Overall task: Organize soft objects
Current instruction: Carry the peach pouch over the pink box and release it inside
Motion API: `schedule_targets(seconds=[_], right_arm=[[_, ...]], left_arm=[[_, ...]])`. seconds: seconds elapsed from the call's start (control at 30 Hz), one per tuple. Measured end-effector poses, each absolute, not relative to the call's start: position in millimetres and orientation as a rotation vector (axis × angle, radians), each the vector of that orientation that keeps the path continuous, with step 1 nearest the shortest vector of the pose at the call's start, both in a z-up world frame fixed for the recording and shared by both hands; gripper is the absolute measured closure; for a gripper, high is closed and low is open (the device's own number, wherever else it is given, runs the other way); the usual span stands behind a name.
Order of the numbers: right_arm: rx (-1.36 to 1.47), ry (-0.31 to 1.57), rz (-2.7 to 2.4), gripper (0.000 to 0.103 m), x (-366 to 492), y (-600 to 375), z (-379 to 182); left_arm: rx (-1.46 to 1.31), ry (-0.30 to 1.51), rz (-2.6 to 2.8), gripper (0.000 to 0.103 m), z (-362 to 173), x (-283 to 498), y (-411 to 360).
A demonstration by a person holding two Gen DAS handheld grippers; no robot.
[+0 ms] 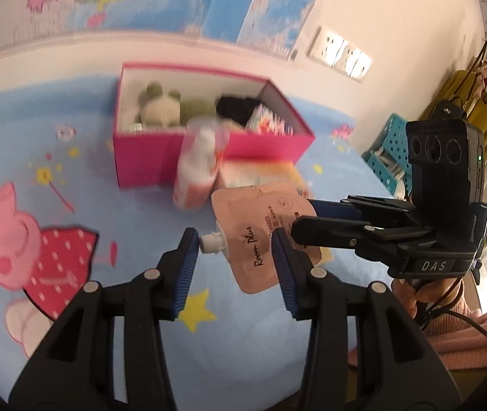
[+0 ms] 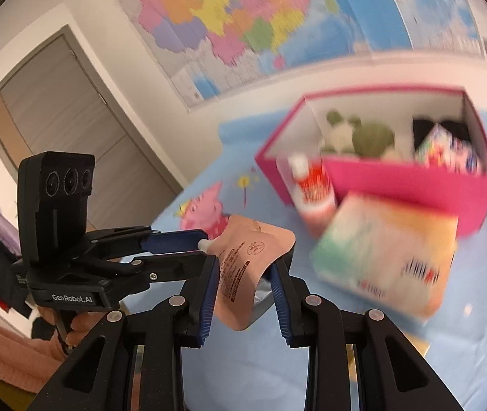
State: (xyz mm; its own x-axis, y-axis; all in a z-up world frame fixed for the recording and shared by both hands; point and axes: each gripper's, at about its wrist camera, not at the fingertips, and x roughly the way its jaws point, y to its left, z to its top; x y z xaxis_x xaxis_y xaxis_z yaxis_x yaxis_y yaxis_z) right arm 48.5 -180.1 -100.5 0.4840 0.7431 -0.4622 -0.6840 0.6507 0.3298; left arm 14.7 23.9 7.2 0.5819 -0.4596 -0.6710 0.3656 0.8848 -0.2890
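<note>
A pink soft pouch [image 1: 260,226] with a white spout and "Room Plus" written on it hangs above the blue bed sheet. My left gripper [image 1: 234,257] is shut across it: one pad touches the spout and the other presses the pouch's side. My right gripper [image 1: 303,215] comes in from the right and clamps the pouch's far edge. In the right wrist view the pouch [image 2: 243,260] is bent between the right gripper [image 2: 243,291] pads, and the left gripper [image 2: 207,248] pinches it at the spout. An open pink box [image 1: 147,157] behind holds a panda plush [image 1: 157,109].
A white-and-red bottle [image 1: 195,171] stands against the box front [image 2: 397,178], beside a wrapped tissue pack [image 2: 387,250]. The box also holds a green plush [image 2: 373,138], something black and a colourful packet. A blue basket [image 1: 390,150] is by the wall at right.
</note>
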Motion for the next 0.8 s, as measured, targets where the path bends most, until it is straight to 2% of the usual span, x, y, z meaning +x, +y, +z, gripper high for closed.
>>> schedule_targets(seconds=[0.43,0.8], right_arm=[[0.056,0.460,0.885,0.072,79,-175,-36],[0.077,0.449,0.884,0.072,115,-176,-28]], left_arm=[[-0.064,0.723,-0.421,0.058,54,55,17],[-0.071,0.730,-0.385,0.058,58,92,14]])
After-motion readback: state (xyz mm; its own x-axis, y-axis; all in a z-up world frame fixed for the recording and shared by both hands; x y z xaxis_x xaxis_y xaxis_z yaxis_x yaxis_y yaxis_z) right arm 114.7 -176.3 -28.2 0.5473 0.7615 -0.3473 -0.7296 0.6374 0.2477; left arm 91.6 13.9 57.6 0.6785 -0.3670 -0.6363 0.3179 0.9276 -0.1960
